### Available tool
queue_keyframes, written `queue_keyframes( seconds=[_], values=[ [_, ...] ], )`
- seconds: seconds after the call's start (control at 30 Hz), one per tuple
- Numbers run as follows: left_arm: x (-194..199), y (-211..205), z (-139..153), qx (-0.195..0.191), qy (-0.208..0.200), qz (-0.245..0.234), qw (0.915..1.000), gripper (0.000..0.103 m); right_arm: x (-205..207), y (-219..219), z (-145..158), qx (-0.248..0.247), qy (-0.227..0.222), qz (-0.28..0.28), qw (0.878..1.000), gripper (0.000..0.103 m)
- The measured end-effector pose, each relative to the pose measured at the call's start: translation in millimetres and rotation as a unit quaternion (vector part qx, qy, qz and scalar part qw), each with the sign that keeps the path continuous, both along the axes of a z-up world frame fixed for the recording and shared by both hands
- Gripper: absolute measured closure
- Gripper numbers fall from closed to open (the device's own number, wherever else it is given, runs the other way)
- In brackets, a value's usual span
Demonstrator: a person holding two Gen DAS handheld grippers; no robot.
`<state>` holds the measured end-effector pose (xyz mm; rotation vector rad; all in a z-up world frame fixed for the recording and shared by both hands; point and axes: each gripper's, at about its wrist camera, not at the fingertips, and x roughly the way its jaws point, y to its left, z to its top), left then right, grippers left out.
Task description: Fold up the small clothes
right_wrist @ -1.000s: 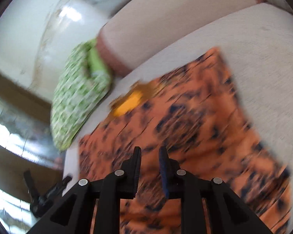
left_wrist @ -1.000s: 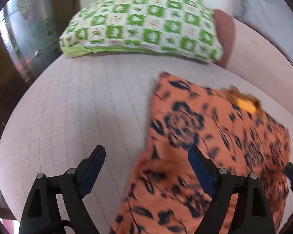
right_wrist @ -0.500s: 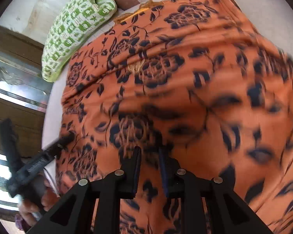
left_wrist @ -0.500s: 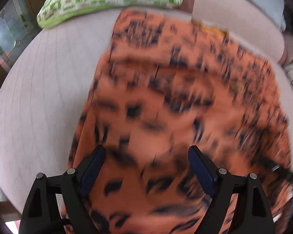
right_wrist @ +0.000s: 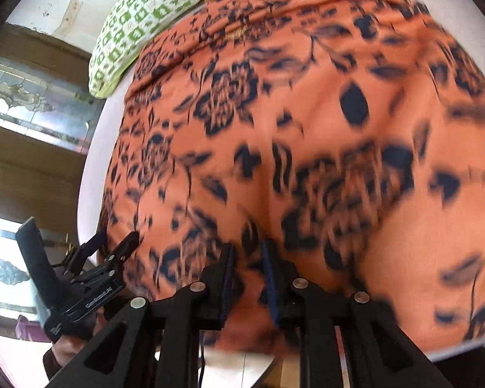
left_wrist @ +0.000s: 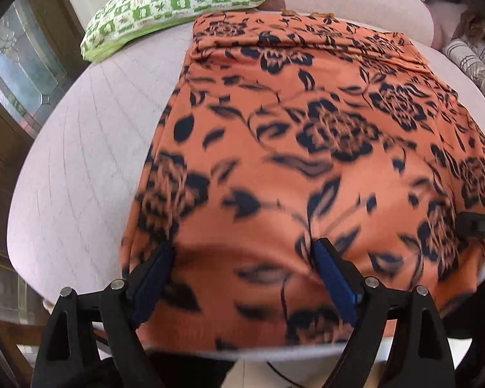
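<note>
Grippers now down at near edge of cushion, both over the garment.
Swung in from far side of orange floral garment (left_wrist: pixel 307 148) to its near hem within the last second; reads as lining up to grab hem for next fold. Left gripper (left_wrist: pixel 242 278) wide open, cloth lying under and between the jaws, nothing clamped. Right gripper (right_wrist: pixel 247 268) narrowed to a slim gap, cloth seen through it; grip unclear through blur. Garment spread across pale cushion (left_wrist: pixel 80 161), far edge near green checked pillow (left_wrist: pixel 174 3), near hem draping over cushion's front edge.
</note>
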<state>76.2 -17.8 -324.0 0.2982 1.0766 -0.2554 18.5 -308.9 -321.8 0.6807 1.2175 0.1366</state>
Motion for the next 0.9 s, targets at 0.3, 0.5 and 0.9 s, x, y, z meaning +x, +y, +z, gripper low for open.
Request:
queue_keyframes(
  seconds=[0.3,0.5,0.9],
  values=[
    [-33,31,12,-0.035,0.029,0.022,0.9987,0.023,-21,8,10,-0.011,0.015,0.019,1.000,0.082],
    [-24,83,66,-0.035,-0.048,0.090,0.9942,0.022,-53,-65,67,-0.008,-0.077,-0.064,0.995,0.074],
    [54,103,31,-0.105,0.086,0.141,0.9807,0.017,-74,-168,55,0.058,-0.083,-0.246,0.964,0.014]
  ],
)
